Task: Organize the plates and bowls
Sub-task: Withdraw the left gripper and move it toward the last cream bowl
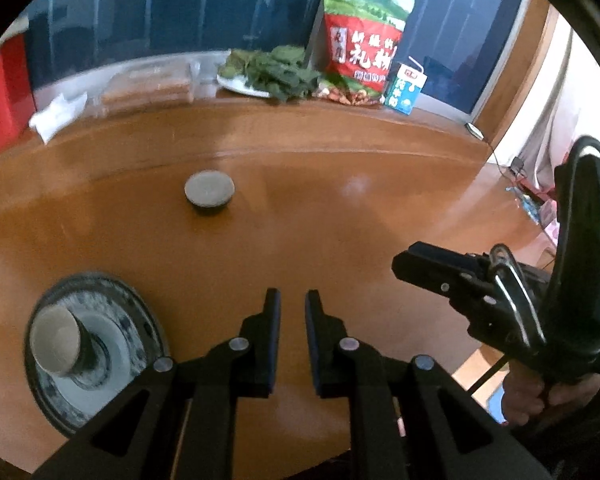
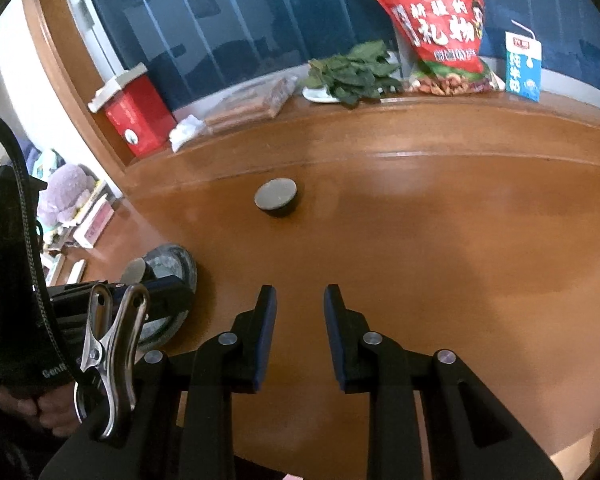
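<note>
Your left claw (image 1: 293, 300), jaws narrowly apart and empty, is nearer the plate (image 1: 128, 308) with its upturned cup (image 1: 56, 344), low to its left, whereas your right claw (image 2: 300, 300), wider apart and empty, faces the far bowl (image 2: 275, 195).
</note>
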